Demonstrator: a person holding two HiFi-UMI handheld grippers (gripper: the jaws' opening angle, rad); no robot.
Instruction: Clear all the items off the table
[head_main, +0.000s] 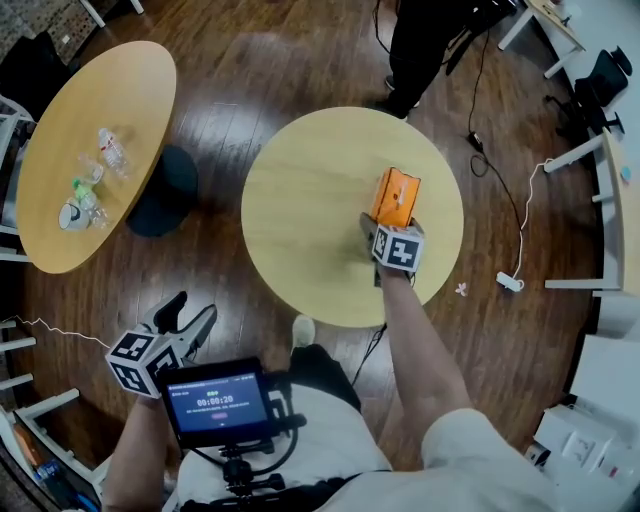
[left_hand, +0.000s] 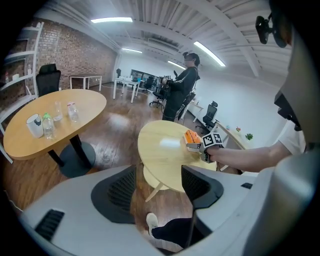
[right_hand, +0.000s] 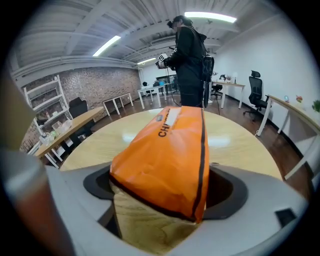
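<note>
An orange snack bag (head_main: 395, 197) (right_hand: 165, 160) lies near the right side of the round wooden table (head_main: 300, 200) (right_hand: 240, 145). My right gripper (head_main: 385, 225) (right_hand: 165, 187) reaches over the table's near edge, and the bag's near end fills the gap between both pads. From the left gripper view, the bag (left_hand: 192, 137) and right gripper (left_hand: 200, 145) show at the table's (left_hand: 160, 150) far right. My left gripper (head_main: 190, 315) (left_hand: 159, 185) hangs open and empty over the floor, short of the table.
A second oval table (head_main: 90, 150) at the left holds plastic bottles (head_main: 112, 150) and a cup (head_main: 70, 215). A person (head_main: 420, 50) stands beyond the round table. A cable and plug (head_main: 510, 282) lie on the floor at the right, by white desks (head_main: 615, 190).
</note>
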